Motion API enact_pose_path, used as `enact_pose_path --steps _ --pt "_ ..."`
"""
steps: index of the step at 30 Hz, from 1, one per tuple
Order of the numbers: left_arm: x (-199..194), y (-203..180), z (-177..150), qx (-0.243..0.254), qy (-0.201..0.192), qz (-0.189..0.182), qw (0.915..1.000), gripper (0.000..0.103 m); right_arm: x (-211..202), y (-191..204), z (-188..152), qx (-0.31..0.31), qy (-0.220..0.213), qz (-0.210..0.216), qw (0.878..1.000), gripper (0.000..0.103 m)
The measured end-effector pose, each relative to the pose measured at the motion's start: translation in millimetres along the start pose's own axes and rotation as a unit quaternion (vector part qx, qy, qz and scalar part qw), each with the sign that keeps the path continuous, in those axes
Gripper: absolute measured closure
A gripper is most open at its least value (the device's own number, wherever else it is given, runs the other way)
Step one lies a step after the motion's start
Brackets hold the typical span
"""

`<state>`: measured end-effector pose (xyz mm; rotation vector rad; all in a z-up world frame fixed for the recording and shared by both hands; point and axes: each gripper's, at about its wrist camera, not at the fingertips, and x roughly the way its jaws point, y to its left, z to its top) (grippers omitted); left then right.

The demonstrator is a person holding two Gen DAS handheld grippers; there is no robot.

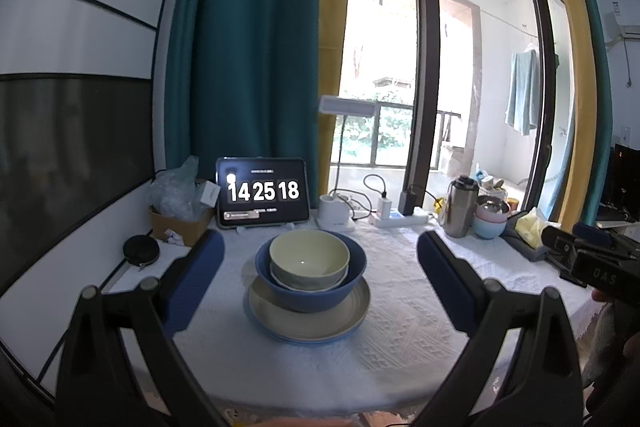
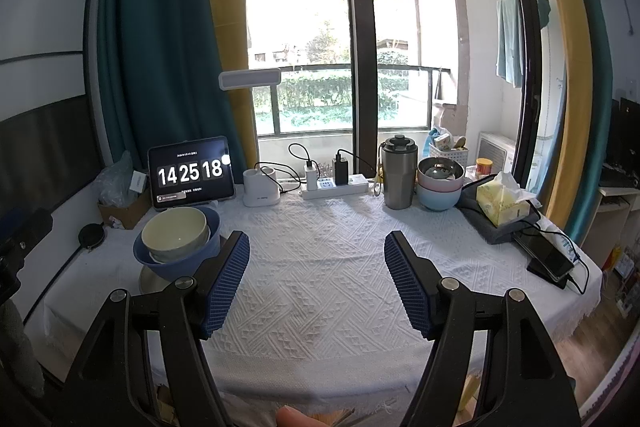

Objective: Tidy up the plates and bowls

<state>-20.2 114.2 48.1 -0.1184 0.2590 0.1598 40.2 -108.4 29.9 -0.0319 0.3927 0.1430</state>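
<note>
white tablecloth (image 1: 400, 327), stacked bowls (image 1: 310, 267) on plates (image 1: 308, 319) ahead between wide-open empty left jaws, right jaws wide, empty

Tablet clock (image 2: 190, 173), power strip (image 2: 335, 188), steel tumbler (image 2: 398, 173), tissue box (image 2: 503, 205).

A bowl (image 1: 308, 253) sits nested in a larger bowl (image 1: 310, 277), on stacked plates (image 1: 309, 311) — tablet (image 1: 263, 191) behind at 11 o'clock, flask (image 1: 461, 206) at 2 o'clock.
</note>
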Motion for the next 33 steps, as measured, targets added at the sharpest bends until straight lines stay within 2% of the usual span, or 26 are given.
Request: enact_pose_path --steps 33 --pt "0.4 -3.6 -0.7 0.001 0.005 -0.005 1.0000 0.005 0.8 -1.3 -0.5 0.001 0.001 -0.001 1.000 0.030"
